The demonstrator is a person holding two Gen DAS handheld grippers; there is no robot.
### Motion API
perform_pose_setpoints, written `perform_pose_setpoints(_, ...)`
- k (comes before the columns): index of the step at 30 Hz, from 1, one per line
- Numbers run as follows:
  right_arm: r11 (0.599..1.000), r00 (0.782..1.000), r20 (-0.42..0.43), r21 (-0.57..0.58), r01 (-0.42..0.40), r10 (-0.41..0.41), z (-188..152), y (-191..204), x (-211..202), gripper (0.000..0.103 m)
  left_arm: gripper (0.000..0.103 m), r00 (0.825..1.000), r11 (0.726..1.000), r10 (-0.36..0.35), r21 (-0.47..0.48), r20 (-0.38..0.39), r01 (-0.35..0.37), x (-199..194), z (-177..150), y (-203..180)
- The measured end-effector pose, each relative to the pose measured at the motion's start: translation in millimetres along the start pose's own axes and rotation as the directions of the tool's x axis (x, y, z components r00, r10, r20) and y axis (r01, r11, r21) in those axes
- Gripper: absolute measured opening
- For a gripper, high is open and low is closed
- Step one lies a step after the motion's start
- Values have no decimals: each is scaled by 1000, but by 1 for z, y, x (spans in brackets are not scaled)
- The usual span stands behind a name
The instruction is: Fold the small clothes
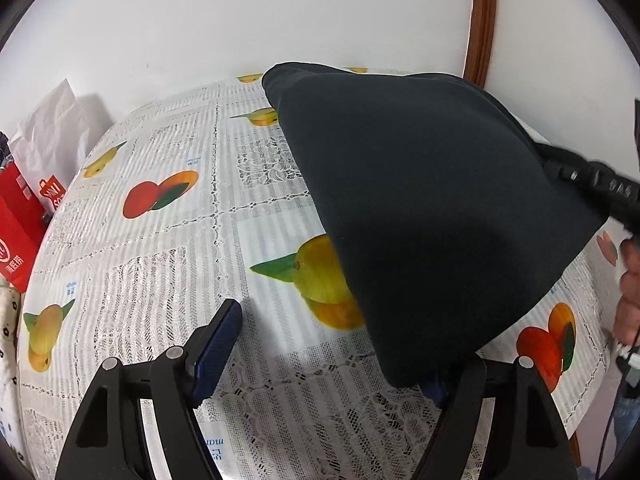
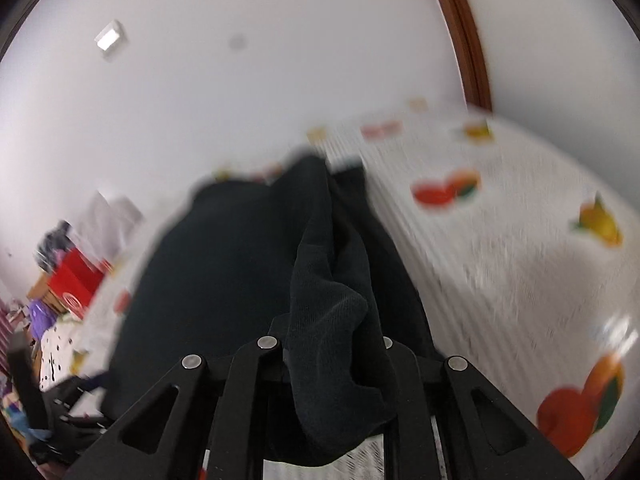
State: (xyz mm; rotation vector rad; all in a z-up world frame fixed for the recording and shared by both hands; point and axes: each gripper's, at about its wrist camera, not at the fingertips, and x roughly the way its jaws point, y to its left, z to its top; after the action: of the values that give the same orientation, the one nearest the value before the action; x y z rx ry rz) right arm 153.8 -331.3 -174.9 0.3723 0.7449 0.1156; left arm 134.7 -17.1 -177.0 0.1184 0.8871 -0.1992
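A dark, almost black garment (image 1: 432,208) hangs stretched above the fruit-print tablecloth (image 1: 160,248). My left gripper (image 1: 332,344) is open: its left blue-padded finger (image 1: 216,344) is bare, and the cloth's lower corner drapes over the right finger. My right gripper (image 1: 588,184) holds the garment's far right edge in the left wrist view. In the blurred right wrist view the right gripper (image 2: 332,360) is shut on a bunched fold of the garment (image 2: 328,312), which spreads away over the tablecloth (image 2: 520,264).
A red box (image 1: 18,232) and a white paper bag (image 1: 48,136) stand at the table's left edge by the white wall. A brown wooden frame (image 1: 482,20) runs up the wall behind. The person's hand (image 1: 630,288) shows at the right.
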Motion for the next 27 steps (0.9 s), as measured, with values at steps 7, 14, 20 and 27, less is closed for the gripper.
perform_pose_setpoints(7, 1000, 1000, -7, -13, 27, -27, -4, 7, 8, 16, 62, 999, 998, -51, 32, 19, 51, -10, 6, -20)
perform_pose_setpoints(14, 995, 1000, 10, -95, 27, -26, 6, 12, 1, 15, 64, 999, 999, -27, 26, -25, 28, 0, 11, -30)
perform_pose_setpoints(20, 996, 989, 146, -85, 34, -21, 10, -1, -26, 14, 65, 1000, 999, -15, 39, -13, 15, -2, 7, -30)
perform_pose_setpoints(27, 996, 996, 20, -40, 84, -83, 2, -18, -8, 42, 65, 1000, 999, -23, 31, -7, 23, -8, 6, -29)
